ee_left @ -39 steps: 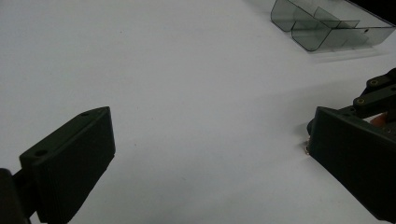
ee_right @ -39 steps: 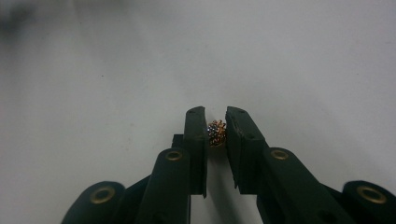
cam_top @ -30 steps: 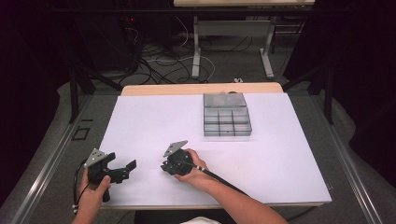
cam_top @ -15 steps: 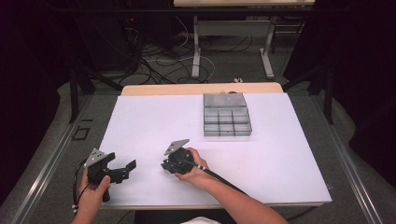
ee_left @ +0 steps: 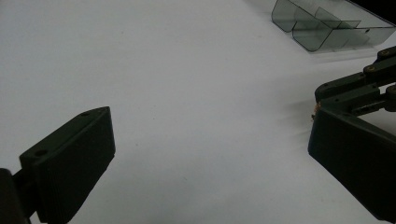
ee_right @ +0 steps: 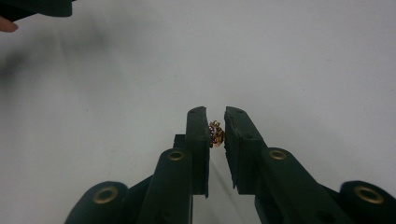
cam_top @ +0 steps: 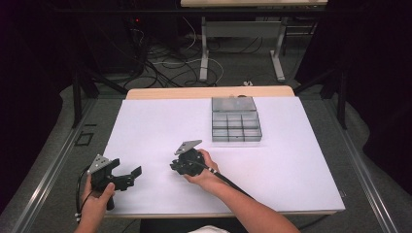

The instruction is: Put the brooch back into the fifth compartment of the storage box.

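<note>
The right gripper (ee_right: 216, 133) pinches a tiny gold trinket (ee_right: 216, 134) low over the white desk (cam_top: 291, 160) — the compartment box (cam_top: 235, 126) lies ahead, toward the far edge, well apart — while the left gripper (cam_top: 128, 175) idles open.

White table (cam_top: 291, 165), clear compartment box (cam_top: 235, 127) lying on its far side, wooden strip (cam_top: 194, 92) along the far edge

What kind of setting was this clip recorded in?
Most likely a lab or recording workspace, not a home: a table under a plain white cover, loose cables on the floor behind it, dark surroundings, a clear compartment box, and a person's right claw pinching a small gold trinket.
</note>
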### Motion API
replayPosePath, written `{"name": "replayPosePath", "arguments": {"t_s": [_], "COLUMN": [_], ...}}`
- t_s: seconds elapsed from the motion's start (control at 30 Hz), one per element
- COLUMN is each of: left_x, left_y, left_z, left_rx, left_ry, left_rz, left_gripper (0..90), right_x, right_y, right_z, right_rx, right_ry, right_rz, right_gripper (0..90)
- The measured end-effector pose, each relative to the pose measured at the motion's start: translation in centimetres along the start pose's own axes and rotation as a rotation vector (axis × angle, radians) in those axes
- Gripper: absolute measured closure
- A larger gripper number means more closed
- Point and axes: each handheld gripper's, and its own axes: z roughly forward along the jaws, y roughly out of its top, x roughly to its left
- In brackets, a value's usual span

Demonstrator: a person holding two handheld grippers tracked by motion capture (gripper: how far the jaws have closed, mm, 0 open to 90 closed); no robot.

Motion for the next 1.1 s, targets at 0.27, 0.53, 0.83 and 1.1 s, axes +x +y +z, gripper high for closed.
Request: {"name": "replayPosePath", "arguments": {"t_s": [0.27,0.53,0.83,1.1], "left_x": [0.0,0.0,0.0,0.0], "left_y": [0.0,0.0,0.0,0.0], "left_z": [0.0,0.0,0.0,0.0], "left_rx": [0.000,-0.001,-0.001,-0.001], "left_ry": [0.000,0.000,-0.001,-0.001], "left_rz": [0.000,-0.003,-0.002,-0.004], "left_gripper": [0.8,0.8,0.8,0.8], "right_x": [-0.9,-1.9,-3.2,-4.4], "right_y": [0.3,0.5,0.6,0.7], "right_z": [-0.5,-0.9,-1.3,-2.1], "right_rx": [-0.019,-0.042,-0.076,-0.081], "right_ry": [-0.035,-0.065,-0.098,-0.133], "right_rz": [0.031,0.064,0.082,0.113], "right_gripper": [80.2,80.2,80.2,80.2]}}
